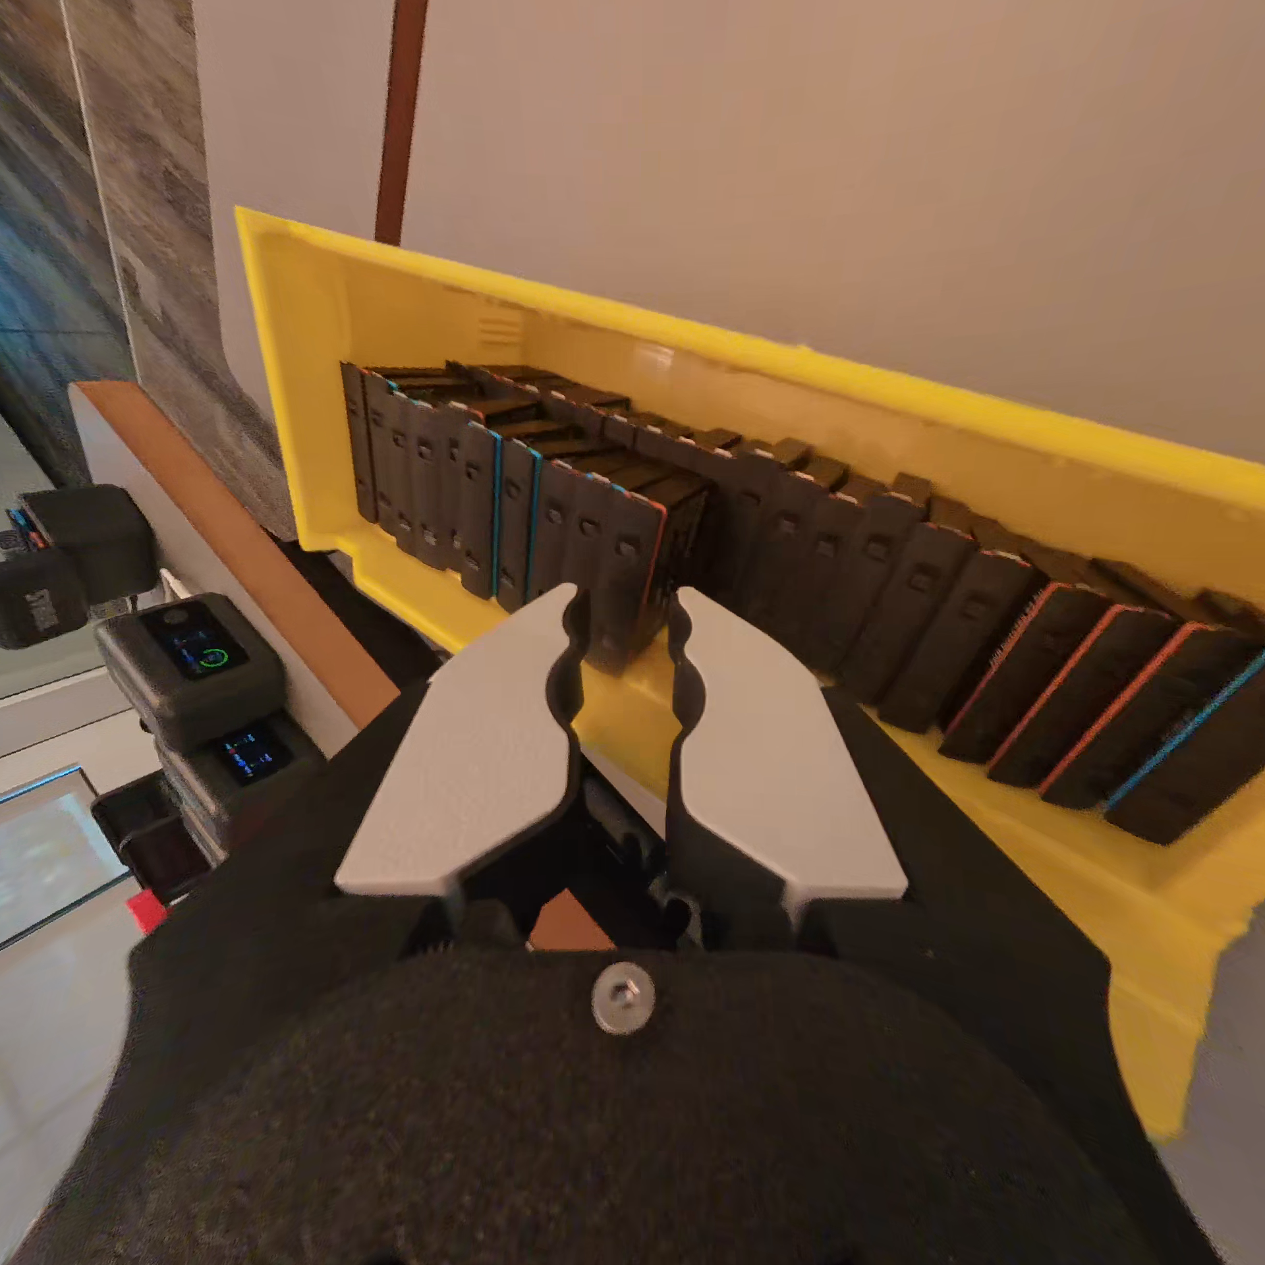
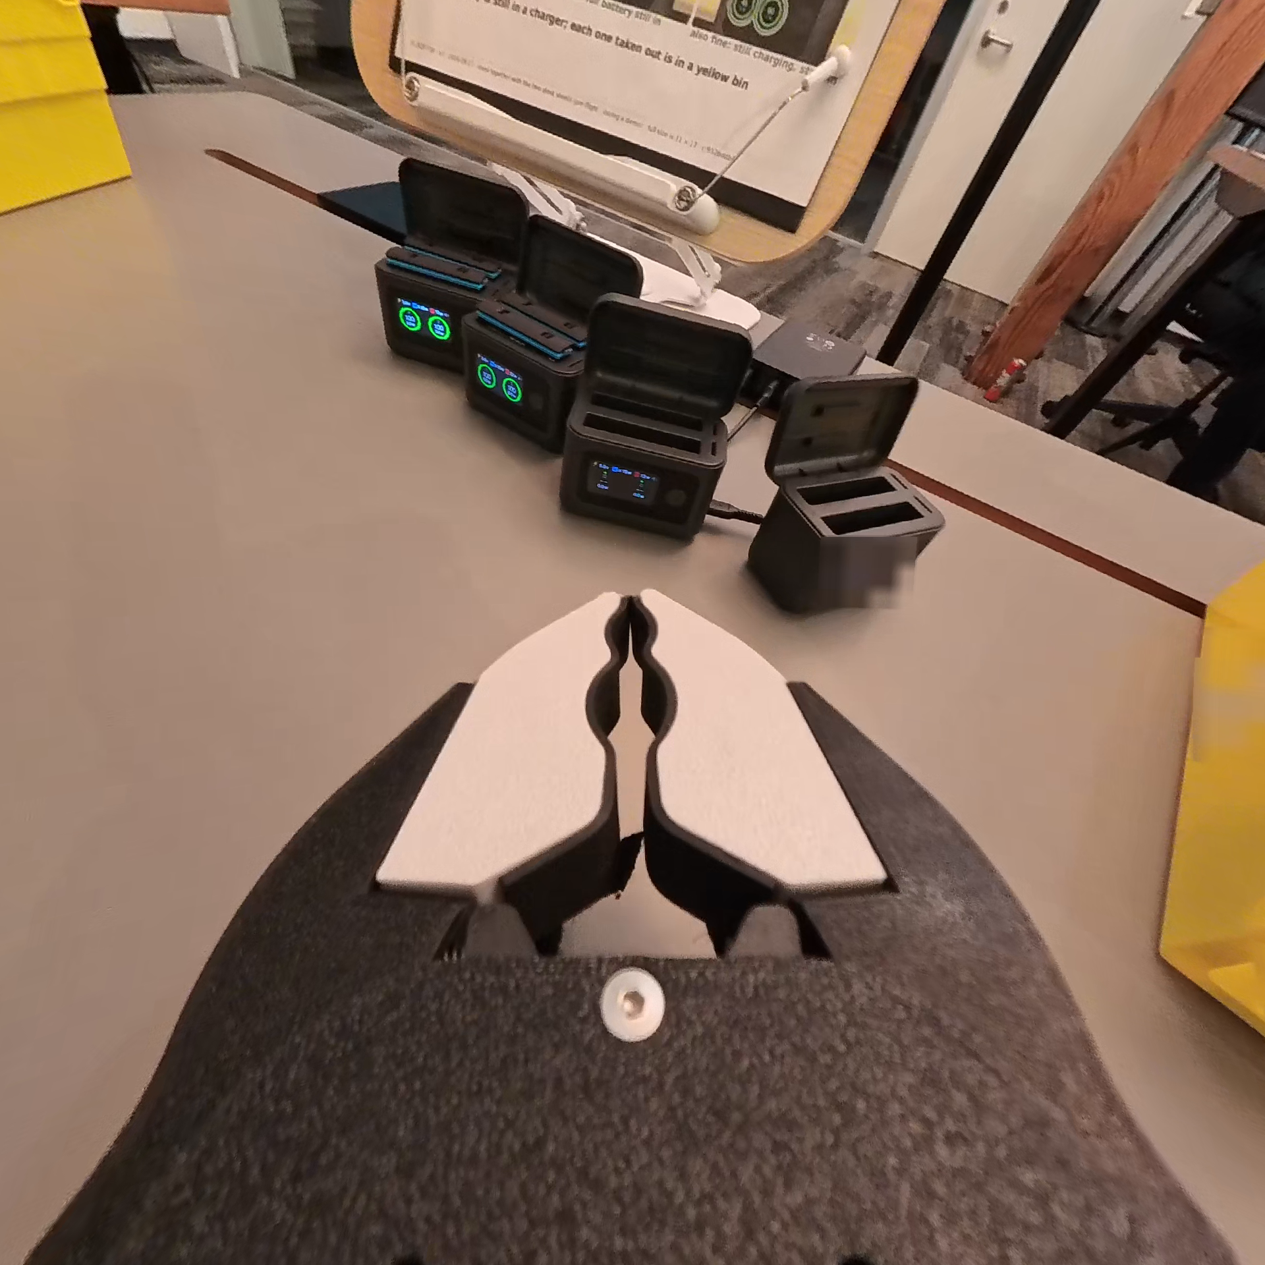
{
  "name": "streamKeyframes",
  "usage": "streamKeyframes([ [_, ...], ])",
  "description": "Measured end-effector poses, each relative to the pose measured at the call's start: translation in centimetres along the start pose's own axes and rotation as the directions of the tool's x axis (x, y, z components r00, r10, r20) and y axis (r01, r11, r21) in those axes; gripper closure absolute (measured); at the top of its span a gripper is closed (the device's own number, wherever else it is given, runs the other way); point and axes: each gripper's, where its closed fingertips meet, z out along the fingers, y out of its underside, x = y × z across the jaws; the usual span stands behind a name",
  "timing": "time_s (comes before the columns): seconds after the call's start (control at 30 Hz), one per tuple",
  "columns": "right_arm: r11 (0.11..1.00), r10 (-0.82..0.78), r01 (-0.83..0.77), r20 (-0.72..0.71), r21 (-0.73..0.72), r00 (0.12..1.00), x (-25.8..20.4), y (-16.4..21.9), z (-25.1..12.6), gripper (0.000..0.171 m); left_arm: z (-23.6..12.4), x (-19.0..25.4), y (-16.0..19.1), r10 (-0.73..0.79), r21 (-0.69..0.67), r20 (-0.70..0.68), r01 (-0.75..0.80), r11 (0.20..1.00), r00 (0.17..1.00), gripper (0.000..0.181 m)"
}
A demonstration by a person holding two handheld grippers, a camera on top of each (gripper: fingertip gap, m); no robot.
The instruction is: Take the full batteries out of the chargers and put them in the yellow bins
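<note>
Left claw (image 1: 626, 616) hangs part-open and empty over the long yellow plastic bin (image 1: 1027, 438) of black batteries (image 1: 616, 547), so that drop looks done. Right claw (image 2: 633, 602), pinched closed on nothing, points at the four black open-lid chargers (image 2: 643, 438) on the grey bench (image 2: 205, 547); next grab should be the blue-edged batteries (image 2: 527, 328) in the two farthest chargers, both with green rings.

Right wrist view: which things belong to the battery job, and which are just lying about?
Belonging to the job:
- two black chargers with green-ringed screens, batteries still in
- two black chargers with bare slots
- yellow plastic bin

Lying about:
- wood-framed sign board
- flat black box
</note>
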Motion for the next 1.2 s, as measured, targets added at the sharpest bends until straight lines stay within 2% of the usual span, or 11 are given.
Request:
streamKeyframes([
  [0.2, 0.999, 0.032, -0.032, -0.027, -0.003, 0.999, 0.9, 0.1, -0.1, 0.171, 0.9, 0.0, -0.2, 0.057, -0.072, -0.013, -0.057, 0.996, 0.998, 0.156],
  [0.5, 0.999, 0.039, -0.039, -0.036, 0.005, 0.999, 1.2, -0.1, -0.3, 0.171, 0.6, -0.1, 0.3, 0.143, -0.169, 0.036, -0.135, 0.976, 0.989, 0.165],
  [0.6, 0.999, 0.035, -0.035, -0.031, 0.001, 0.999, 1.0, 0.0, -0.2, 0.171, 0.4, 0.2, 0.3, 0.158, -0.165, 0.059, -0.147, 0.975, 0.986, 0.166],
  [1.03, 0.999, 0.033, -0.033, -0.021, 0.005, 0.999, 0.9, 0.0, -0.2, 0.171, 0.5, 1.5, 0.2, 0.254, -0.181, 0.003, -0.25, 0.951, 0.967, 0.166],
  [1.13, 0.999, 0.036, -0.035, -0.021, 0.011, 0.999, 1.0, -0.1, -0.3, 0.171, -0.9, 1.3, 0.5, 0.214, -0.176, -0.009, -0.213, 0.961, 0.977, 0.165],
  [1.2, 0.999, 0.035, -0.035, -0.01, 0.018, 0.999, 0.8, -0.3, -0.3, 0.171, -3.0, 0.8, 0.0, 0.155, -0.122, -0.009, -0.155, 0.98, 0.988, 0.165],
])
